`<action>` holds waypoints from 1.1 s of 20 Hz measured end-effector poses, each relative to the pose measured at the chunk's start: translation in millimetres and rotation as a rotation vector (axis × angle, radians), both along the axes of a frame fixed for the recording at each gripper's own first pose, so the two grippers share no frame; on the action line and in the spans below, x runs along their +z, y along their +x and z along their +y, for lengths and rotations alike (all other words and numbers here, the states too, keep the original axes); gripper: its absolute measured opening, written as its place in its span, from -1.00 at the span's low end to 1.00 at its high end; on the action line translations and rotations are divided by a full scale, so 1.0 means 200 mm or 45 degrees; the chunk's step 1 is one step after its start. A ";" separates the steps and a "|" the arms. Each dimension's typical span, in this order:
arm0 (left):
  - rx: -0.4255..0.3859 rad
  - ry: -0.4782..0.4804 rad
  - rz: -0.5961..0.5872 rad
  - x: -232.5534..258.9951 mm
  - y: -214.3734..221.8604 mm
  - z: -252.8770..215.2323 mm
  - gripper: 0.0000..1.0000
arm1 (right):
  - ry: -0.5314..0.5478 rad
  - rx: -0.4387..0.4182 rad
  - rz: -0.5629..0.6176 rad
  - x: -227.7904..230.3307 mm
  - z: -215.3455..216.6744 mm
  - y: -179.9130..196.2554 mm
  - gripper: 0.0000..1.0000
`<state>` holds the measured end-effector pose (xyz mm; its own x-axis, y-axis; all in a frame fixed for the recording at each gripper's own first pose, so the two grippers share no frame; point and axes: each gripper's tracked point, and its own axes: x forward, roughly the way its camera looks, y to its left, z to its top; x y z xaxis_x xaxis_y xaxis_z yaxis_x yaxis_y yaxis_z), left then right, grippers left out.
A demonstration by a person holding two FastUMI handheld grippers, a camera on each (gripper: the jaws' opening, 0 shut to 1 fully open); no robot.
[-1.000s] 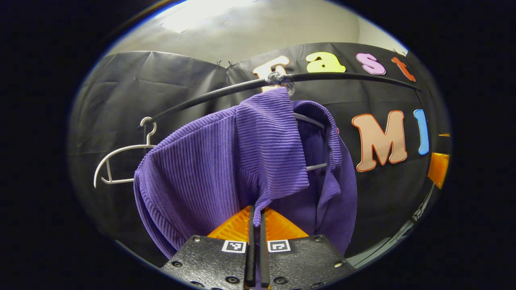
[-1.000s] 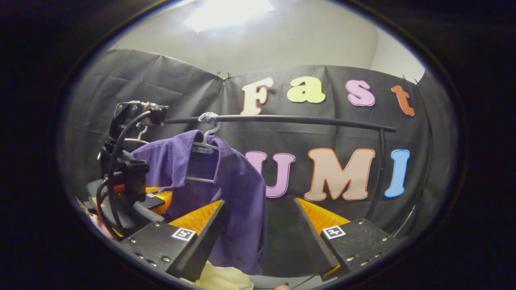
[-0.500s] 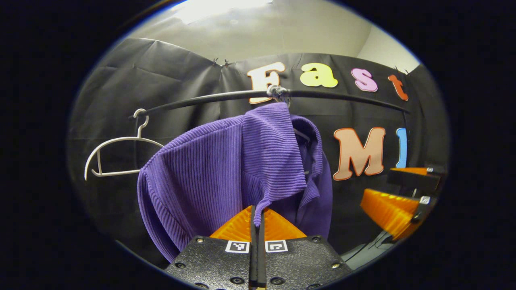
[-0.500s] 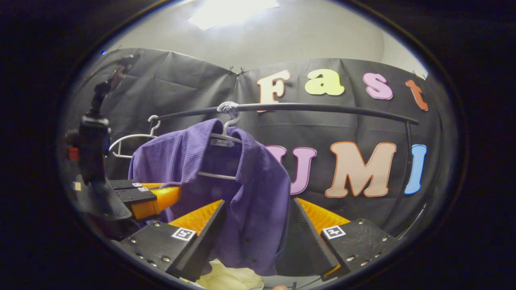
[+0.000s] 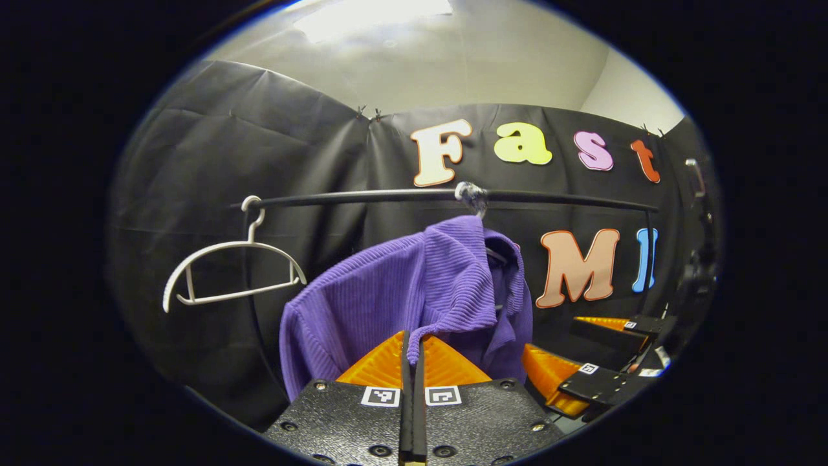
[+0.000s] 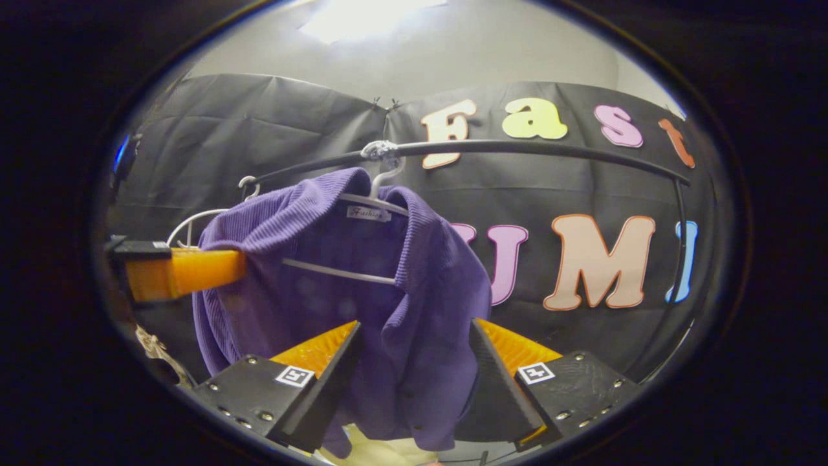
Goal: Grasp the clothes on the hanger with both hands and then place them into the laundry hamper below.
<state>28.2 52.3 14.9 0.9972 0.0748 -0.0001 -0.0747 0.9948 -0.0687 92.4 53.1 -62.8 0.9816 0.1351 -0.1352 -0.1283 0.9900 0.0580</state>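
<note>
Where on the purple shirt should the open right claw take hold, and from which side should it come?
Grip the free front panel of the purple shirt hanging between the right claw fingers, coming straight on from the front. That panel hangs loose and flat below the hanger, and the left claw already pinches the other collar flap.

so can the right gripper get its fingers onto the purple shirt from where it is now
Probably yes: the right gripper is open with the purple shirt hanging between its fingers, nothing in front. The left gripper already pinches the collar.
</note>
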 end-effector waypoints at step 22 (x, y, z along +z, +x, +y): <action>0.260 0.069 -0.161 0.34 -0.13 0.36 -1.00 | 0.063 -0.168 0.116 -0.24 0.08 0.42 0.70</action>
<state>1.2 123.8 83.4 0.9531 0.2716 0.1332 -0.2691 0.9624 -0.0369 176.7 69.0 -110.3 0.9753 0.0148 -0.2206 0.0104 0.9936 0.1124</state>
